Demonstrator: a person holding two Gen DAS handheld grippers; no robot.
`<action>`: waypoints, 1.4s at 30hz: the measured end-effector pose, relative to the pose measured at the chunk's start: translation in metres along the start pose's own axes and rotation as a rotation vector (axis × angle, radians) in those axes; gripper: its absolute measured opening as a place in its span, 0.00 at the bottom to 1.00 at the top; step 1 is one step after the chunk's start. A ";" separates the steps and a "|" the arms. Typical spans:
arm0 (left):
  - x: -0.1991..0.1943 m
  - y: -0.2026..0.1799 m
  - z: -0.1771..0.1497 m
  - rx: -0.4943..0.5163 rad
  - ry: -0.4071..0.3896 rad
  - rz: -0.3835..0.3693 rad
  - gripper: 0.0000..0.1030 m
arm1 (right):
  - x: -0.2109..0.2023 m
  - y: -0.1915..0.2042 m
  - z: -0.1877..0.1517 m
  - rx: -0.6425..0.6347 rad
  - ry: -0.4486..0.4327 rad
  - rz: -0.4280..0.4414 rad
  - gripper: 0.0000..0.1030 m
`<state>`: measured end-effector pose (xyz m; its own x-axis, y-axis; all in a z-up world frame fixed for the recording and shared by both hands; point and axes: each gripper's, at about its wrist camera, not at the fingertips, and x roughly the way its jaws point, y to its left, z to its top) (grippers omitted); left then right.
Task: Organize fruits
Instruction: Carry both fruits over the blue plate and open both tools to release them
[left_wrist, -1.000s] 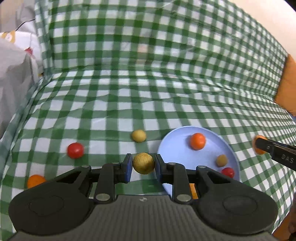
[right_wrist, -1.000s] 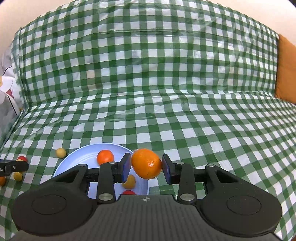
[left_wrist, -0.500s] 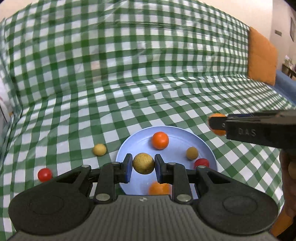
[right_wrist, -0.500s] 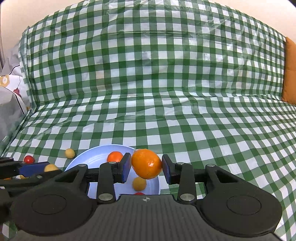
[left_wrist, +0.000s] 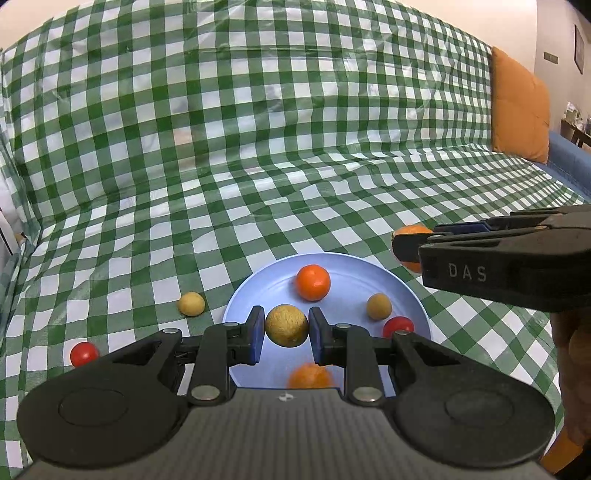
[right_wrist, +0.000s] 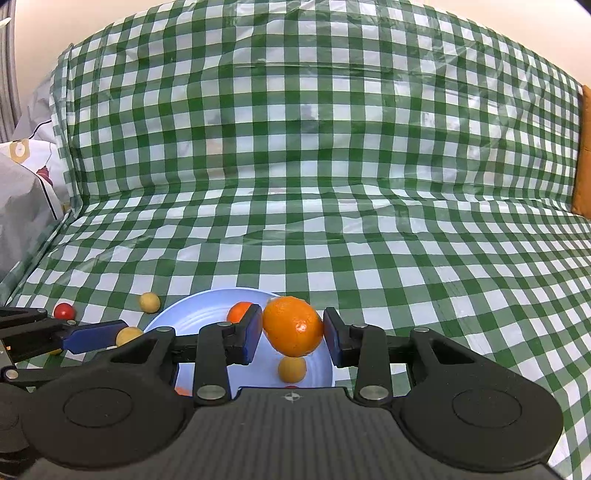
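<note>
Fruits: small round pieces, some in a light blue plate (left_wrist: 255, 295), some loose on the green checked cloth (left_wrist: 295, 166), two held in grippers.
Left gripper (left_wrist: 287, 326): closed on a tan round fruit (left_wrist: 286, 325), both blue pads touching its sides; it hangs over the near half of the plate.
Right gripper (right_wrist: 293, 330): clamped on a large orange (right_wrist: 293, 325), pads against its left and right sides; held above the plate's right part. In the left wrist view this gripper (left_wrist: 400, 248) comes in from the right, the orange (left_wrist: 410, 232) showing at its tip, just beyond the plate's right rim.
Plate contents, from the left gripper: a small orange fruit (left_wrist: 313, 281) just ahead of the held tan fruit, a small tan ball (left_wrist: 379, 305) ahead and right, a red fruit (left_wrist: 398, 326) right beside the right finger, a blurred orange fruit (left_wrist: 309, 376) below the jaws.
Loose on cloth, from the left gripper: a yellow-tan ball (left_wrist: 191, 303) ahead and left, just outside the plate; a red ball (left_wrist: 84, 353) far left.
From the right gripper: plate (right_wrist: 199, 314) directly below and left; the left gripper (right_wrist: 127, 336) enters at far left.
Background: orange cushion (left_wrist: 519, 107) far right, ahead.
</note>
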<state>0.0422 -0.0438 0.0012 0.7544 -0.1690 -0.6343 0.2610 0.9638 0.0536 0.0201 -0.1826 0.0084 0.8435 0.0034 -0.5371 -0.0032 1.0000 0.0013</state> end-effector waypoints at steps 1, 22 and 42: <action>0.000 0.000 0.000 -0.002 0.000 0.000 0.27 | 0.000 0.000 0.000 -0.002 0.000 0.001 0.37; -0.002 -0.002 0.001 -0.001 -0.005 0.000 0.27 | 0.002 0.006 0.002 -0.027 0.001 0.010 0.37; -0.004 -0.004 0.002 -0.012 0.000 -0.013 0.30 | 0.004 0.008 0.002 -0.044 0.006 0.014 0.37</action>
<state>0.0398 -0.0473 0.0054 0.7507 -0.1818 -0.6351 0.2641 0.9638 0.0362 0.0242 -0.1747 0.0078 0.8401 0.0170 -0.5421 -0.0387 0.9988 -0.0287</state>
